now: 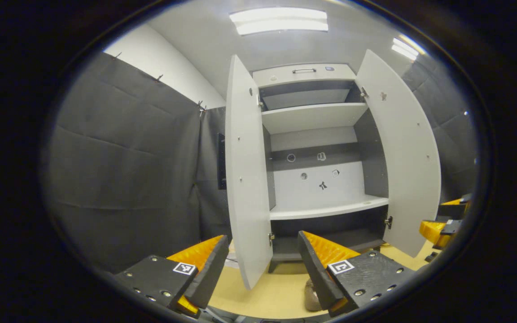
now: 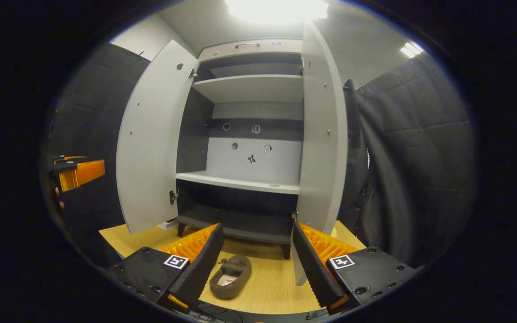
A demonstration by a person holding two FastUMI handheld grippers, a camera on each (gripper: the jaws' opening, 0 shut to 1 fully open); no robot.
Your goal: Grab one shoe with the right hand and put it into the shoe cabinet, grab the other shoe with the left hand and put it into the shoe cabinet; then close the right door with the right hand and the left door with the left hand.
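The shoe cabinet [image 2: 245, 179] stands ahead with both doors swung wide, the left door [image 2: 151, 139] and the right door [image 2: 321, 134]. A brown shoe [image 2: 230, 276] lies on the wooden floor in front of it, low between the fingers of my right gripper [image 2: 257, 226], which is open and above it. In the left gripper view the cabinet [image 1: 321, 206] is further right; my left gripper [image 1: 263, 237] is open, holding nothing. A sliver of a brown shoe [image 1: 311, 297] peeks beside its right finger. The left door [image 1: 247, 179] stands edge-on close ahead.
Black cloth walls close in on both sides. The other gripper [image 1: 442, 226] appears at the far right of the left gripper view, and at the far left [image 2: 79, 172] of the right gripper view. The light wooden floor [image 2: 267, 287] spreads before the cabinet.
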